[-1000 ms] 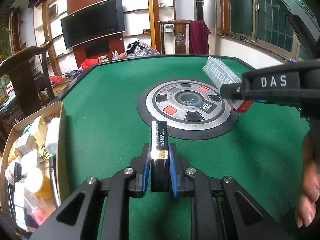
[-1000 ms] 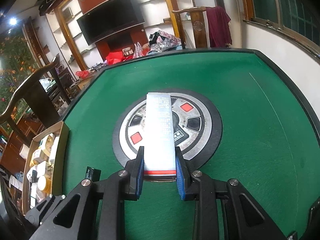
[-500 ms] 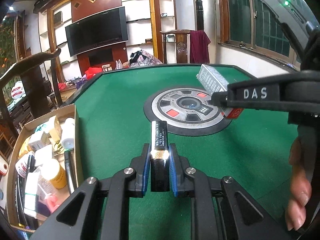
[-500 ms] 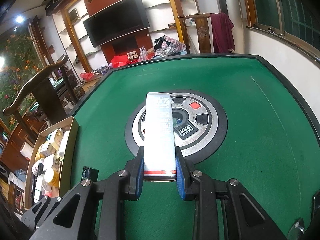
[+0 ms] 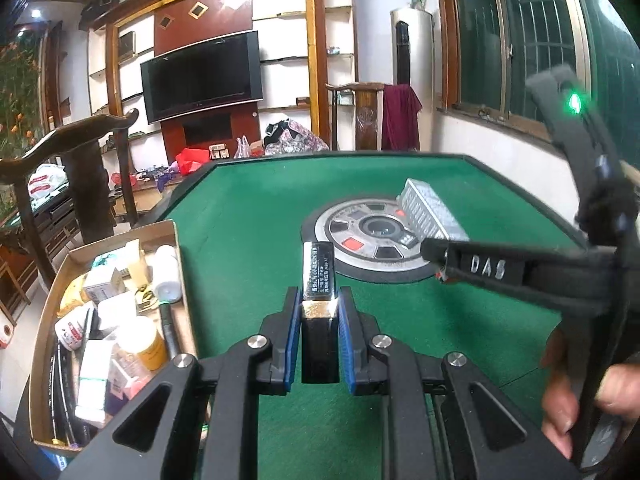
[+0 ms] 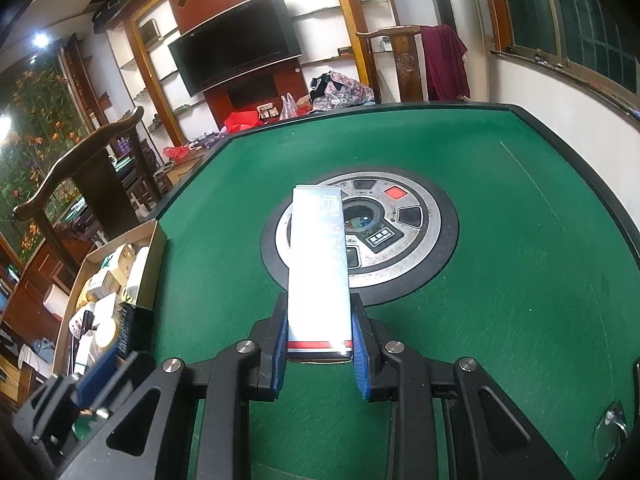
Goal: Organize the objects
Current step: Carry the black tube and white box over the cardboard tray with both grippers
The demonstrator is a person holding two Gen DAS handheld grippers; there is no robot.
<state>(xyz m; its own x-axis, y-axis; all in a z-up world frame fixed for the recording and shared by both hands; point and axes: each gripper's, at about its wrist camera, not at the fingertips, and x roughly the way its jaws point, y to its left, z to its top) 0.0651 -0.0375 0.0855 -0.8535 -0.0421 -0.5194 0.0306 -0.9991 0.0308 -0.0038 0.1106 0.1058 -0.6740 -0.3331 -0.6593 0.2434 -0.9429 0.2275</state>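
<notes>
My left gripper (image 5: 319,308) is shut on a small black box with a gold band (image 5: 319,280), held above the green table near its left edge. My right gripper (image 6: 320,316) is shut on a long white box with a red stripe (image 6: 318,264), held above the table. The right gripper and its white box (image 5: 432,208) also show in the left wrist view, to the right. A cardboard box (image 5: 172,226) full of several small packages and bottles stands at the table's left edge; it also shows in the right wrist view (image 6: 154,242). The left gripper (image 6: 100,364) shows at lower left there.
A round metal and black control panel (image 6: 416,220) sits in the middle of the green felt table (image 6: 520,280). A dark wooden chair (image 5: 80,152) stands beyond the cardboard box. The table has a raised black rim (image 6: 580,168).
Both grippers have pulled back and shifted left, each keeping its box. The cardboard box now shows larger and closer in both views.
</notes>
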